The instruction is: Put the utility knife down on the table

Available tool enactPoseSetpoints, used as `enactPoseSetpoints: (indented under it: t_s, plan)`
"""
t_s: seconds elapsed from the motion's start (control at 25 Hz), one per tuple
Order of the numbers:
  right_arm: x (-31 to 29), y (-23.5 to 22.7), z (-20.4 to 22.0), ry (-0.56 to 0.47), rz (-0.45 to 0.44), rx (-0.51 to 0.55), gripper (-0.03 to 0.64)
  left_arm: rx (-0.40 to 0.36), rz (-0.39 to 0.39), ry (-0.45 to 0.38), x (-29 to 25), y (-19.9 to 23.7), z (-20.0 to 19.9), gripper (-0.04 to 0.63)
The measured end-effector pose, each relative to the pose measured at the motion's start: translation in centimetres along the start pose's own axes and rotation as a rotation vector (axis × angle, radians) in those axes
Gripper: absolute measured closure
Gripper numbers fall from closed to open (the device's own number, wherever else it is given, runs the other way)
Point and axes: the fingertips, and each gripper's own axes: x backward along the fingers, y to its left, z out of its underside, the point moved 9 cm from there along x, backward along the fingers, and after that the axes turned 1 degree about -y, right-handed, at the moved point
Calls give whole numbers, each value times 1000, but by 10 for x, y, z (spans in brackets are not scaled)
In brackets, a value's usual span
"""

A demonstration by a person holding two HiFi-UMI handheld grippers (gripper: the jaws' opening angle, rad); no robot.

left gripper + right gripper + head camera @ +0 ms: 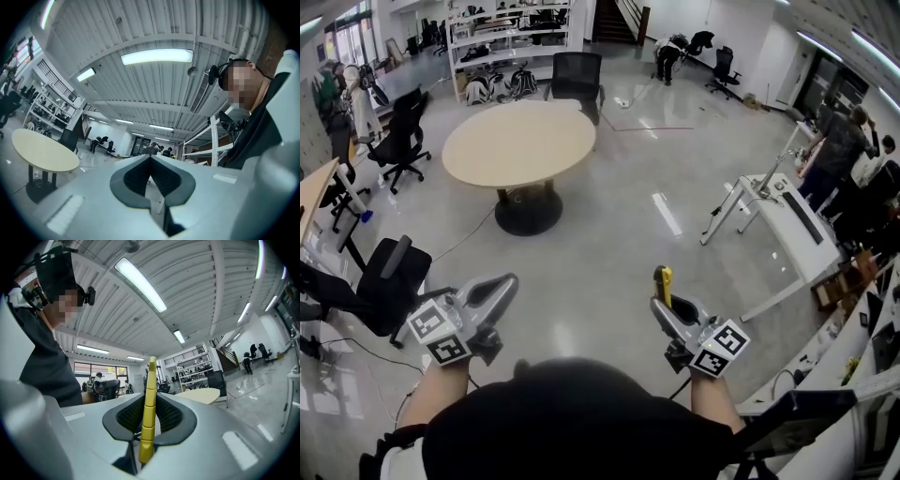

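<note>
The yellow utility knife [662, 279] stands upright in my right gripper [660, 302], which is shut on it; the knife's ribbed yellow body [150, 380] sticks out past the jaw tips of my right gripper [150, 399] in the right gripper view. My left gripper [508, 281] is held at the same height on the left, and in the left gripper view its jaws [151, 158] meet with nothing between them. Both grippers are in the air close to the person's body. The round beige table [518, 141] stands well ahead, across open floor.
A white desk [787, 220] stands to the right, with people beside it. Black office chairs [389, 281] are at the near left, and another chair [577, 75] is behind the round table. Shelves line the far wall.
</note>
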Motion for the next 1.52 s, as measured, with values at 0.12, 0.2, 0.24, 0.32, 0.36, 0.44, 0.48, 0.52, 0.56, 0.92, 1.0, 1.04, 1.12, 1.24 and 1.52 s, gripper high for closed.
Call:
enactPoseSetpoints:
  t_s: [0.12,0.2,0.24,0.32,0.36,0.44,0.48,0.52,0.56,0.92,1.0,1.04,1.12,1.24,1.52]
  plan:
    - [-43,2,-6,-15,15,28,535,1,13,-11,13,40,-11,603]
    - [-78,7,-10,-28,12,27,535,-2,10,-17,26,69,-25,603]
    - [-97,11,-11,-28,3,32,535,-10,5,-21,34,83,-35,603]
    - [-136,17,-13,-28,-15,52,535,-31,-12,-31,51,113,-54,603]
    - [-155,19,-14,-33,-23,59,535,-38,-24,-36,61,128,-62,603]
    - [-194,24,-15,-44,-39,62,535,-42,-48,-43,79,157,-76,603]
    - [-212,26,-14,-45,-47,64,535,-44,-57,-45,89,171,-82,603]
    - [-230,29,-13,-43,-54,66,535,-46,-66,-46,99,183,-87,603]
    - [-246,30,-11,-41,-59,67,535,-50,-74,-47,108,195,-91,603]
    - [-346,26,-3,4,-109,68,535,-52,-150,-70,153,271,-111,603]
    - [-359,19,-3,18,-119,63,535,-41,-162,-68,152,281,-110,603]
    - [-364,15,-4,24,-122,60,535,-37,-166,-65,150,285,-109,603]
    - [-373,3,-5,32,-129,53,535,-36,-173,-60,144,292,-108,603]
    - [-388,-17,-3,38,-147,41,535,-42,-186,-54,133,305,-105,603]
    - [-415,-111,-8,38,-217,14,535,-68,-250,-59,65,334,-99,603]
